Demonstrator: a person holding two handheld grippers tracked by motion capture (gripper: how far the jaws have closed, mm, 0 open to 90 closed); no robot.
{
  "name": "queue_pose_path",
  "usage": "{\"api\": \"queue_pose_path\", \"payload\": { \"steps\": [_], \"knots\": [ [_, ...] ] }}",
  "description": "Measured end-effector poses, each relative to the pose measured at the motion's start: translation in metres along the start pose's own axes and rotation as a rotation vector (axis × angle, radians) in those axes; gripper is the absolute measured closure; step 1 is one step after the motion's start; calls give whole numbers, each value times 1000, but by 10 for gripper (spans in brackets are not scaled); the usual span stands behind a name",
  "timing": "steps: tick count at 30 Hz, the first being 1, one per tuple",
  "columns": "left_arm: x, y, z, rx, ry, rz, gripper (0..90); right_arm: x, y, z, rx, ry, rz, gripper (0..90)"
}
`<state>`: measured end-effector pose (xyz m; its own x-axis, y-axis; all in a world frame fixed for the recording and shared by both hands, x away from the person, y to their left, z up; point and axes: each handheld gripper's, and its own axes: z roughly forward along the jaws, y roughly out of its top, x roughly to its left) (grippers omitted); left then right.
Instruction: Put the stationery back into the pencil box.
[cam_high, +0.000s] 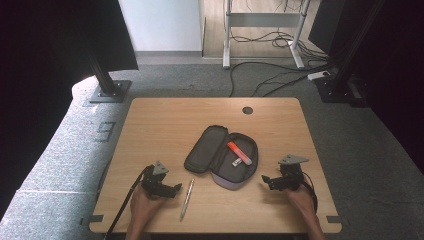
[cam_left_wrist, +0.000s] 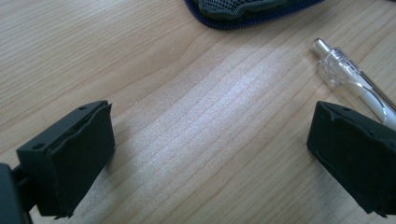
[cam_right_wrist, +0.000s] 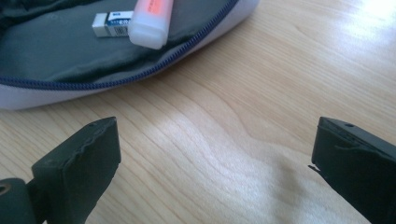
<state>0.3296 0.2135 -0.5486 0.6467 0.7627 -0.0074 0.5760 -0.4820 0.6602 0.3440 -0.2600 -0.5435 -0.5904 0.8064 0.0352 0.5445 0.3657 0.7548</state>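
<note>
A dark pencil case (cam_high: 222, 156) lies unzipped and spread open at the middle of the wooden table (cam_high: 165, 120). Inside it rest an orange highlighter (cam_high: 239, 152) (cam_right_wrist: 149, 21) and a small white eraser (cam_high: 237, 162) (cam_right_wrist: 111, 24). A clear and white pen (cam_high: 187, 198) (cam_left_wrist: 355, 84) lies on the table left of the case. My left gripper (cam_high: 176, 189) (cam_left_wrist: 210, 154) is open just left of the pen, with bare wood between its jaws. My right gripper (cam_high: 266, 181) (cam_right_wrist: 215, 168) is open to the right of the case (cam_right_wrist: 116, 70), holding nothing.
A round cable hole (cam_high: 247, 110) sits near the table's far edge. Beyond the table are grey carpet, a metal desk frame (cam_high: 262, 30) and loose cables (cam_high: 280, 75). The person's hands grip both tools at the near edge.
</note>
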Motion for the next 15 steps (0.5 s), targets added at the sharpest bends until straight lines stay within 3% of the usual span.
{"api": "queue_pose_path", "payload": {
  "steps": [15],
  "knots": [
    [0, 0, 0, 0, -1, 0, 2, 0, -12, 6, 50, -29, -6, 18]
  ]
}}
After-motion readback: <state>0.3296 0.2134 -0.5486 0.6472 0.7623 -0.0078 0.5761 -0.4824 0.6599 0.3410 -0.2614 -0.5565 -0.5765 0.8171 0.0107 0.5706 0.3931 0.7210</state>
